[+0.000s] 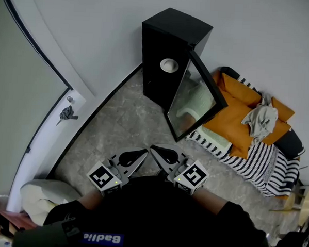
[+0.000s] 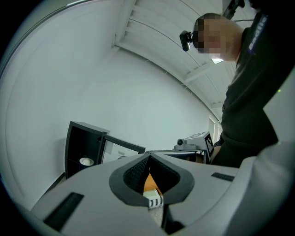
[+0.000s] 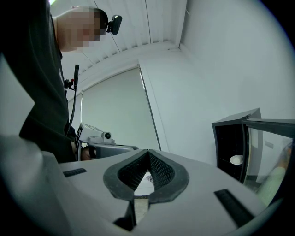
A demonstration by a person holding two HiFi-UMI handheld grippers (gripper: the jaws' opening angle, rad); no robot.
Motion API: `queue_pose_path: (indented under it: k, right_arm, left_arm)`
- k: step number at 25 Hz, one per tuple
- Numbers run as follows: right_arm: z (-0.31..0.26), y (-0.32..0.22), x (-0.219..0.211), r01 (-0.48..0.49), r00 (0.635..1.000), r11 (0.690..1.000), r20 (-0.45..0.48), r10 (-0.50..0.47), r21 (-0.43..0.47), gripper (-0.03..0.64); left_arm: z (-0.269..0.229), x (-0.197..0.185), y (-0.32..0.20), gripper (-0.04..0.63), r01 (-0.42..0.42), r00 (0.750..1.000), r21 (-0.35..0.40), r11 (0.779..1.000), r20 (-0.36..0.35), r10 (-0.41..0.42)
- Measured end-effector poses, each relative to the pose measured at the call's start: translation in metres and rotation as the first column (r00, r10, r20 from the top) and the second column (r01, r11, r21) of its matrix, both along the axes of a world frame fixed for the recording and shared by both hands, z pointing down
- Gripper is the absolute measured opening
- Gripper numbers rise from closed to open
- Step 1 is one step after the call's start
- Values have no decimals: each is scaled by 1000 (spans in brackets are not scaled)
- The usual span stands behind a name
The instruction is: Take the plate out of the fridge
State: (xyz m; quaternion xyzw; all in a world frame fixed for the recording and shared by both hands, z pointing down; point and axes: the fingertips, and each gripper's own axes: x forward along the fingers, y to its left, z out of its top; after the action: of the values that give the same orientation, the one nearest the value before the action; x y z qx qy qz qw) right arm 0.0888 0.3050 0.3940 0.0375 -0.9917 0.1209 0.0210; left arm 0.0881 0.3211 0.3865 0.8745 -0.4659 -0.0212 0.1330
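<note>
A small black fridge stands on the floor against the white wall, its glass door swung open to the right. A white plate lies on a shelf inside. Both grippers are held close to the person's body, well short of the fridge. My left gripper is shut with nothing in it, and so is my right gripper beside it. The left gripper view shows the fridge and plate far off at the left beyond the left gripper. In the right gripper view the plate sits far right beyond the right gripper.
Right of the fridge lies a low bed with orange cushions, a striped blanket and a grey cloth. A white door with a handle is at the left. Grey stone floor lies between me and the fridge.
</note>
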Motion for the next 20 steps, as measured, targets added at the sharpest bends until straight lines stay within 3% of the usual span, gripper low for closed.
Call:
queue_pose_path:
  k: [20]
  right_arm:
    - [12,-43,34,45,999,999,2,-45,-22,9]
  left_arm:
    - [6,20,-40,6,110,994,-16,994,8,-110]
